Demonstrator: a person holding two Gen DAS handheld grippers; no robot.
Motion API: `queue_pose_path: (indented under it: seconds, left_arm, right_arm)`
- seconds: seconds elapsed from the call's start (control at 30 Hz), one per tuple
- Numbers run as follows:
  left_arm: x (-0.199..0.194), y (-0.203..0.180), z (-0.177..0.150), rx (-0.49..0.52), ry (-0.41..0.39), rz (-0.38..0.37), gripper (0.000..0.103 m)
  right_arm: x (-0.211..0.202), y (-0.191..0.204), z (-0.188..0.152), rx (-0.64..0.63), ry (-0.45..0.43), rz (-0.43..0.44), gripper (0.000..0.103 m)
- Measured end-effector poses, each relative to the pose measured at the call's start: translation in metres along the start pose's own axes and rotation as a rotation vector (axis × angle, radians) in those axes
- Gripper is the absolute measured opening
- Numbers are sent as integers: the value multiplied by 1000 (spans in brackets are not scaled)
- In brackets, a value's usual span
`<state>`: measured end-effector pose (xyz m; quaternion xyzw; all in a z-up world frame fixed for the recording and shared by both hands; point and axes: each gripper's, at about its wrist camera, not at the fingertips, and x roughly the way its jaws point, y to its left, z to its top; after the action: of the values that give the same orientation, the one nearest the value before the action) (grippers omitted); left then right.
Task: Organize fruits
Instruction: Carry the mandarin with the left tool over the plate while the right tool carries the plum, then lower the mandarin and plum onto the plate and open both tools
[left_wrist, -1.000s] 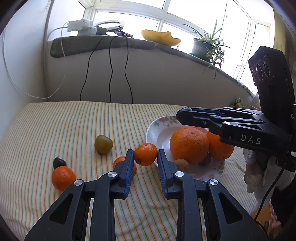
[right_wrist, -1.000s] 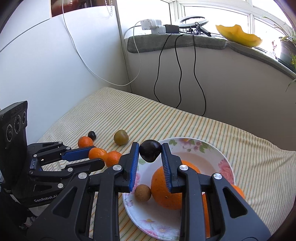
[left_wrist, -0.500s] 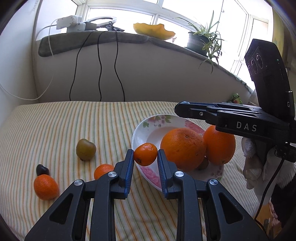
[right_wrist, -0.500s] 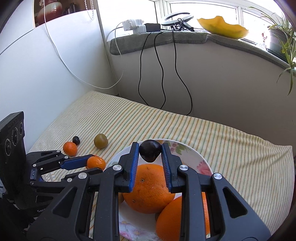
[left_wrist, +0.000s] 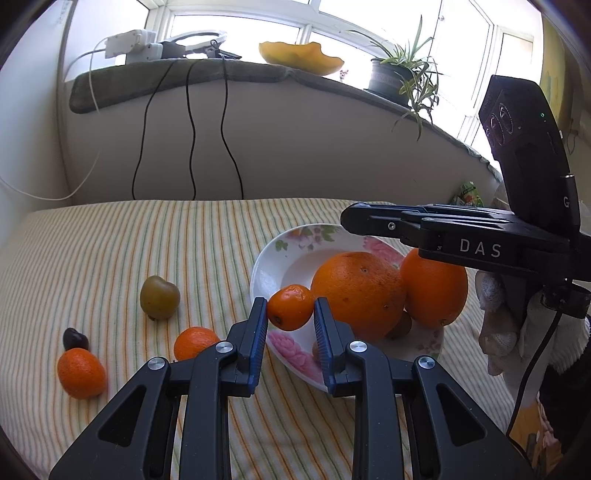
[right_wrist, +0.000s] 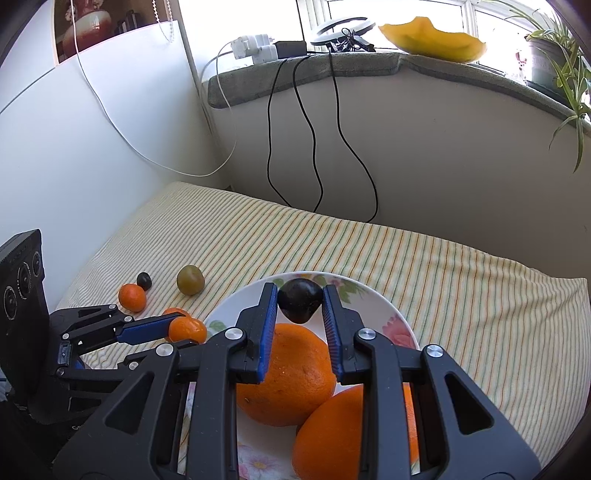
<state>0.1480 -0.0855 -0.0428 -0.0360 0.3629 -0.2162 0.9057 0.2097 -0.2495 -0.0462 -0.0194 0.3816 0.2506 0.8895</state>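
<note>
A striped cloth (left_wrist: 155, 236) covers the surface; on it sits a white floral plate (left_wrist: 291, 243) holding two large oranges, the nearer large orange (left_wrist: 358, 290) touching the farther large orange (left_wrist: 436, 291), with small brownish fruits tucked at their base. The left gripper (left_wrist: 290, 325) has its blue-padded jaws closed partway around a small mandarin (left_wrist: 290, 307), which it holds just above the plate's near-left rim, beside the nearer large orange. The right gripper (right_wrist: 300, 314) has its jaws closed on a dark plum (right_wrist: 299, 300), held over the plate above the large oranges; seen from the left wrist camera, its black body reaches across above the plate.

On the cloth to the left of the plate lie loose fruits: a green-brown plum (left_wrist: 159, 297) standing apart; a second mandarin (left_wrist: 195, 342) close to the left gripper's left finger; farther left, a third mandarin (left_wrist: 81, 373) touching a small dark fruit (left_wrist: 75, 339).

Behind, a low wall carries a grey-padded sill; black cables (left_wrist: 190, 129) hang down from it; a yellow dish (left_wrist: 301, 59) and a potted plant (left_wrist: 399, 77) stand on the sill before bright windows.
</note>
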Motion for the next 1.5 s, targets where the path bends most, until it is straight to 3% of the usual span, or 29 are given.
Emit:
queue_pose_path:
  seconds: [0.6, 0.73, 0.77, 0.87, 0.9, 0.97, 1.07, 1.5]
  left_arm:
    - [1, -2, -1, -1, 0, -2, 27]
    - [0, -4, -1, 0, -3, -1, 33]
    - [0, -4, 0, 0, -3, -1, 34]
    - [-1, -4, -1, -1, -5, 4, 57]
    - [-1, -5, -1, -1, -8, 4, 59]
    - [-2, -5, -1, 0, -10, 1, 59]
    - [-3, -5, -1, 1, -14, 3, 69]
    - [-12, -3, -4, 2, -19, 16, 70]
  right_arm:
    - [0, 2, -4, 0, 7, -5, 28]
    - [-1, 3, -5, -6, 0, -10, 46]
    - [-2, 3, -5, -7, 0, -9, 47]
    - [-3, 5, -5, -9, -2, -7, 51]
    - [-3, 5, -5, -11, -5, -10, 54]
    - [-5, 6, -4, -13, -16, -15, 72]
    - [-7, 7, -3, -8, -26, -16, 85]
    - [-14, 13, -4, -2, -46, -8, 89]
